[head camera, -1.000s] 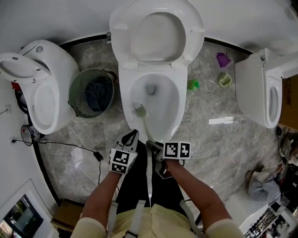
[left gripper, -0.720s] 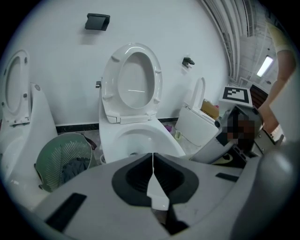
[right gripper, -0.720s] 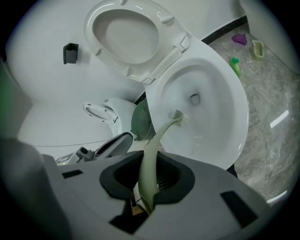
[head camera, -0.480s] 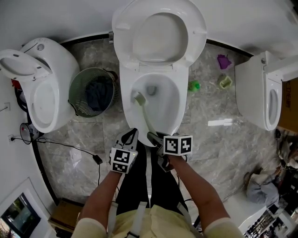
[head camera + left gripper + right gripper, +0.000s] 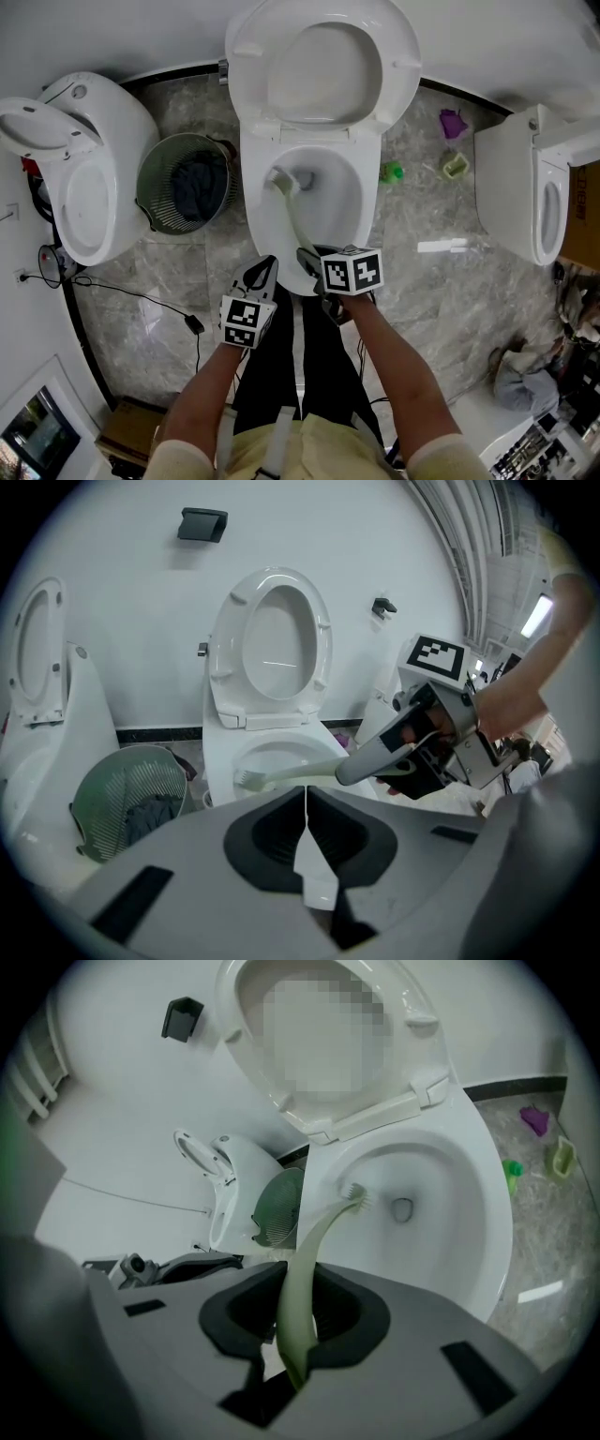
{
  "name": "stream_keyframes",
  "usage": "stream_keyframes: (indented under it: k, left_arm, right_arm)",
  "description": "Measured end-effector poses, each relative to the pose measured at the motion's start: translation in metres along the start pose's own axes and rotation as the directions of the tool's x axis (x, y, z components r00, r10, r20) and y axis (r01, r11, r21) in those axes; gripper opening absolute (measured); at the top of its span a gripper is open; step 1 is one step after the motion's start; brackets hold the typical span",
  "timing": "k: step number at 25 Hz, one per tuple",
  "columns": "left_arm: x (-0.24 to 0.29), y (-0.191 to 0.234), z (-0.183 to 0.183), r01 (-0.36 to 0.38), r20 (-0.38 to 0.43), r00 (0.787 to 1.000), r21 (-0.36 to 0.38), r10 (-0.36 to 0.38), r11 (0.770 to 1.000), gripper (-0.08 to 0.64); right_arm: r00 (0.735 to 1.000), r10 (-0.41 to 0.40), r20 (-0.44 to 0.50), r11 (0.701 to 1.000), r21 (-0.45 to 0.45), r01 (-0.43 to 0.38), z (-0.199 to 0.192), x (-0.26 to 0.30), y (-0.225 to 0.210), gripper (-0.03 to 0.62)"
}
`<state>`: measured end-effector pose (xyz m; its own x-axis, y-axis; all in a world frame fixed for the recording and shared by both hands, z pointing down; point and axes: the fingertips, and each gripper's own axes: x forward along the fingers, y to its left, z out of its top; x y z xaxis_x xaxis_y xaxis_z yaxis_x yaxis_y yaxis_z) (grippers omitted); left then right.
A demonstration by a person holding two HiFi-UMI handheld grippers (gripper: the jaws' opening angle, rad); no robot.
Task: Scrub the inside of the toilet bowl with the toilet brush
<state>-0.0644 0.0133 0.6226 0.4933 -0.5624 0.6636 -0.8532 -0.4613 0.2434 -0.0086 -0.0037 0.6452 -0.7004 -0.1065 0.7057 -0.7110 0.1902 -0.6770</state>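
The white toilet bowl (image 5: pixel 347 202) stands ahead with its lid (image 5: pixel 323 66) raised. A pale green toilet brush (image 5: pixel 292 217) reaches into the bowl, its bristle head (image 5: pixel 279 180) against the back-left inner wall beside the drain (image 5: pixel 305 175). My right gripper (image 5: pixel 309 258) is shut on the brush handle at the bowl's front rim; the handle (image 5: pixel 298 1307) runs between the jaws to the bristle head (image 5: pixel 354 1194). My left gripper (image 5: pixel 266 272) hangs left of it, shut and empty, its jaws touching. In the left gripper view the brush (image 5: pixel 281 778) and right gripper (image 5: pixel 412 757) show ahead.
A green mesh bin (image 5: pixel 183 186) with dark cloth stands left of the bowl. Another toilet (image 5: pixel 80 173) is at far left, a white fixture (image 5: pixel 530 183) at right. Small purple (image 5: pixel 451 122) and green (image 5: pixel 391 172) items lie on the marble floor. A black cable (image 5: pixel 141 295) runs at left.
The brush head has swept from the bowl's front-left up along the left wall to the back beside the drain. My right gripper moved forward; the left stayed put.
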Motion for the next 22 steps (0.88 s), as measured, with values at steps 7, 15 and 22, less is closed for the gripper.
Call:
stream_keyframes:
  k: [7,15,22]
  left_arm:
    - [0.002,0.002,0.004,0.002,-0.005,1.000,-0.004,-0.002,1.000,0.014]
    - [0.002,0.003,0.006,0.013,-0.008,1.000,-0.020,-0.013,1.000,0.015]
    - [0.004,0.003,0.008,0.024,-0.012,1.000,-0.016,-0.024,1.000,0.015]
  right_arm:
    - [0.998,-0.067,-0.001,0.995,-0.070,0.066,0.028,0.005,-0.022,0.080]
    - [0.985,-0.166,0.046,0.985,-0.047,0.168,0.040,-0.016,-0.054,0.081]
    - [0.967,-0.249,0.051,0.968,-0.007,0.249,0.020,-0.044,-0.073,0.081]
